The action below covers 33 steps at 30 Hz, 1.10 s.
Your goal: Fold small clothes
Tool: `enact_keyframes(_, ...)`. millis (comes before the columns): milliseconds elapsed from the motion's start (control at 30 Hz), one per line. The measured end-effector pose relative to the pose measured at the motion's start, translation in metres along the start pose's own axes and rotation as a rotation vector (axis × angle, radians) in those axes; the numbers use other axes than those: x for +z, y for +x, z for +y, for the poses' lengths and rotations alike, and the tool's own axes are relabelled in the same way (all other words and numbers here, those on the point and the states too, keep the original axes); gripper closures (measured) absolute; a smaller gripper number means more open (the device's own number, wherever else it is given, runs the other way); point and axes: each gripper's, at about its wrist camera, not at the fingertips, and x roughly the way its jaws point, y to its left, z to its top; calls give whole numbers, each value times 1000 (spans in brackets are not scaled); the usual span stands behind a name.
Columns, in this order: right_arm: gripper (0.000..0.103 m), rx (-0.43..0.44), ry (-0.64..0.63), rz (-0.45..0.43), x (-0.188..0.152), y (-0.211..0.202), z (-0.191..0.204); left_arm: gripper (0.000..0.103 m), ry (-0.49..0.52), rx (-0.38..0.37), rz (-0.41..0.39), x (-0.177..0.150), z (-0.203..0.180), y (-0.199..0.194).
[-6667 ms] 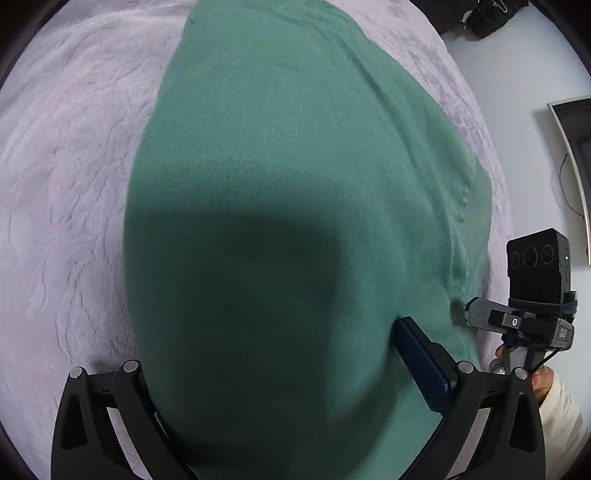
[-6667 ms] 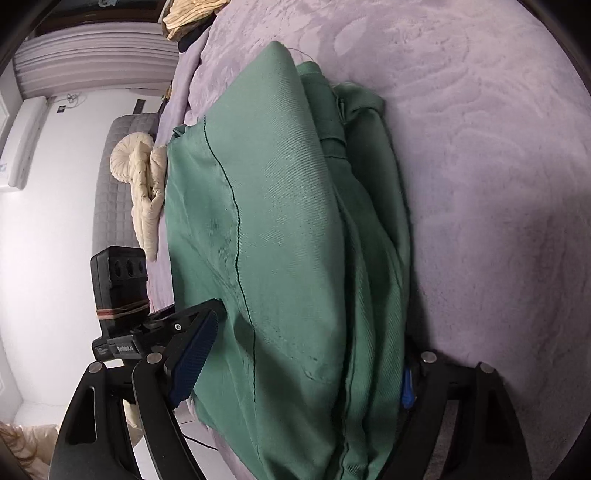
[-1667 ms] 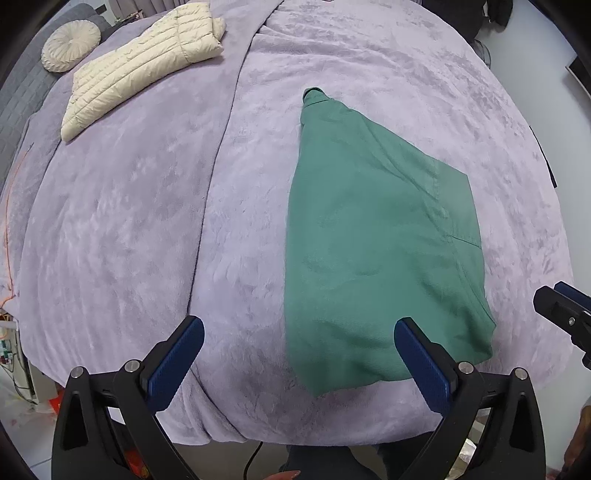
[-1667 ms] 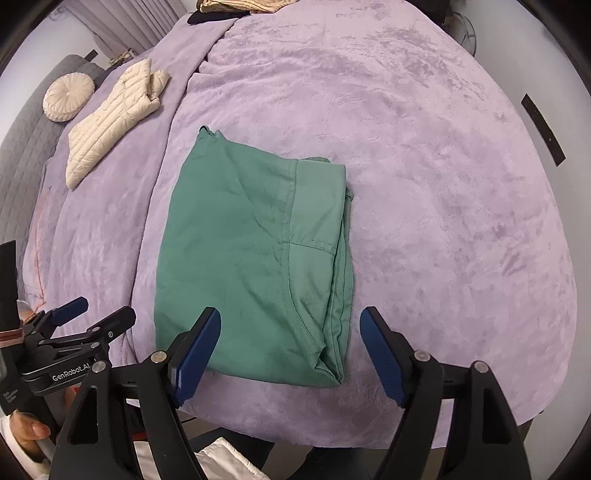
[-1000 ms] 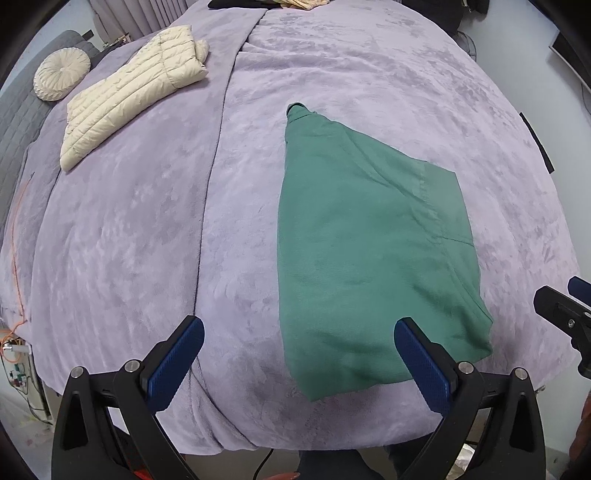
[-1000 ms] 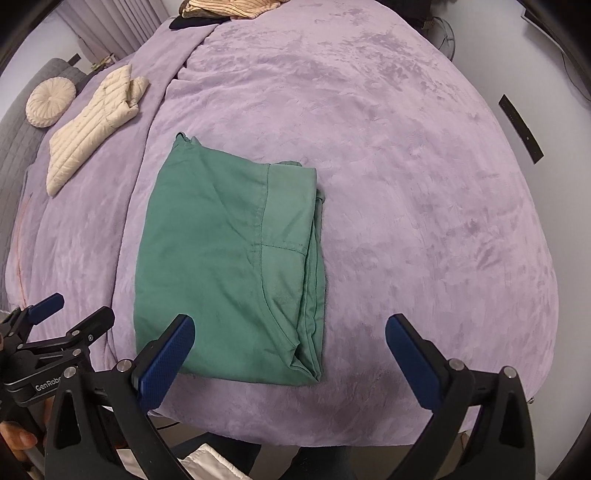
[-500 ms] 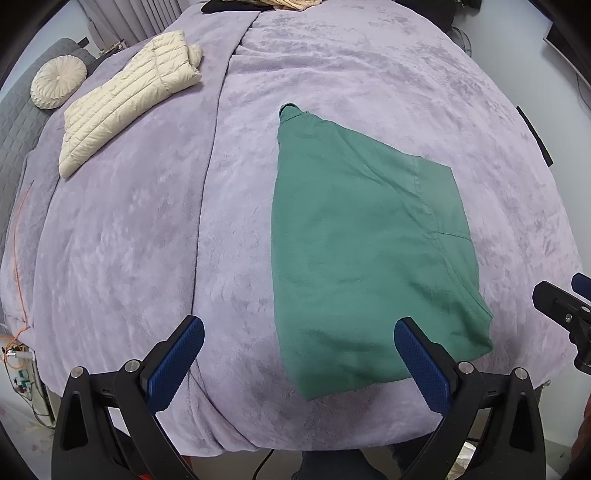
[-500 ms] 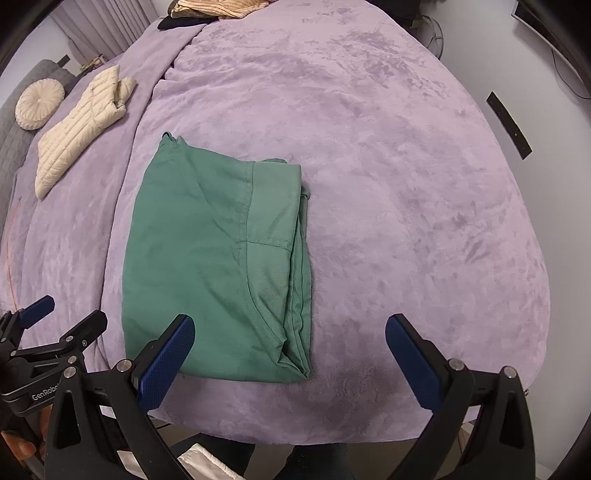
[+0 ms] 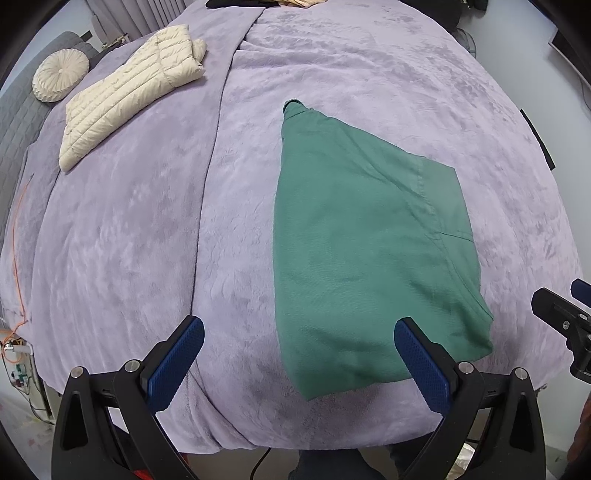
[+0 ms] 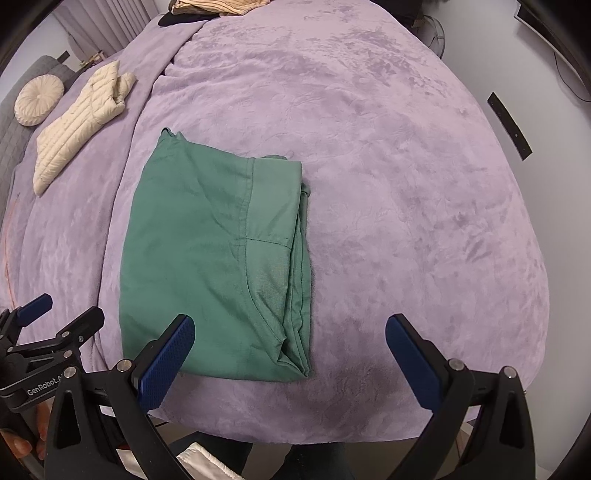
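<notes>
1. Left wrist view: left gripper (image 9: 295, 354) held above the near edge of the bed, jaws spread wide, nothing between them. Blue pads (image 9: 176, 360) face inward. The right-hand pad overlaps the near corner of the green garment (image 9: 369, 240) in the picture; contact cannot be judged.
2. Right wrist view: right gripper (image 10: 290, 356) also raised over the near edge, jaws wide apart and empty. Its left pad sits over the garment's near hem, its right pad over bare blanket.
3. Each tool shows in the other's camera: the left one at the lower left of the right wrist view, with fingers of a hand (image 10: 16, 446) under it; the right one at the far right edge of the left wrist view.
4. Green garment lies folded flat on the purple blanket (image 10: 406, 184), near the front of the bed. It forms a rough rectangle, long axis running from the near edge away toward the far side. Stacked fold edges lie along its right side; a small bunched tip pokes out at the far left corner.
5. Further out: cream puffer jacket (image 9: 125, 92) lies well apart, far left, and beyond it a round cream cushion (image 9: 59, 79) on grey upholstery.
6. Striped tan fabric (image 10: 218, 7) sits at the far end of the bed.
</notes>
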Motion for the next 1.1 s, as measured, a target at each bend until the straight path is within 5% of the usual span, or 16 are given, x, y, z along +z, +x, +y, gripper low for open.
enact_keyframes(1100,0,-4,-7,4,0,2,0,0,-7,29,-6,1,-5,0)
